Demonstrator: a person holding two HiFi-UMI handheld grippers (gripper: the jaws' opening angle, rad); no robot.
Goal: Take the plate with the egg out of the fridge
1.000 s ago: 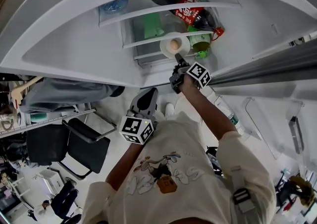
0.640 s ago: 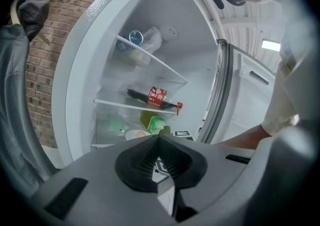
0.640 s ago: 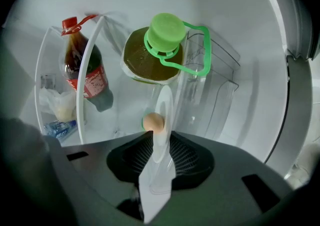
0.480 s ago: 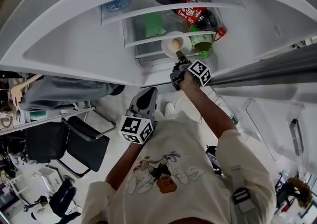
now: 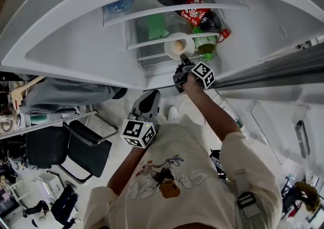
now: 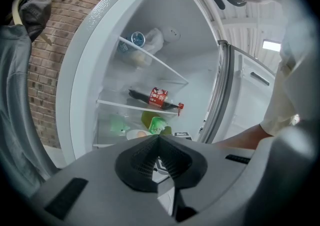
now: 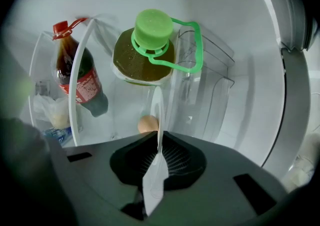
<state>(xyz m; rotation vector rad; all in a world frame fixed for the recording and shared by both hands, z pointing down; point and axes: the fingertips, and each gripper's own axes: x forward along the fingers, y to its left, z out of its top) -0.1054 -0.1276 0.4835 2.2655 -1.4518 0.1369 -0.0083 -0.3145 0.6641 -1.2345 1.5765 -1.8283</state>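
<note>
Fingers [image 7: 182, 159] of the right gripper [image 7: 159, 142] pinch the near rim of the round white plate [image 7: 159, 112], seen there only edge-on as a thin line. Brown egg [image 7: 146, 124] lies on the plate, half hidden behind that edge. Plate is inside the open white fridge [image 5: 76, 50], at the front of a lower shelf, just beside the green-capped jug of olive liquid [image 7: 142, 62]. Whether it rests on the shelf or is lifted cannot be made out. Dark cola bottle with red label [image 7: 80, 82] lies on the shelf above. Left gripper [image 6: 159, 142] hangs well back from the fridge, fingers pressed together on nothing. Its body cuts off most of the plate in its own view.
</note>
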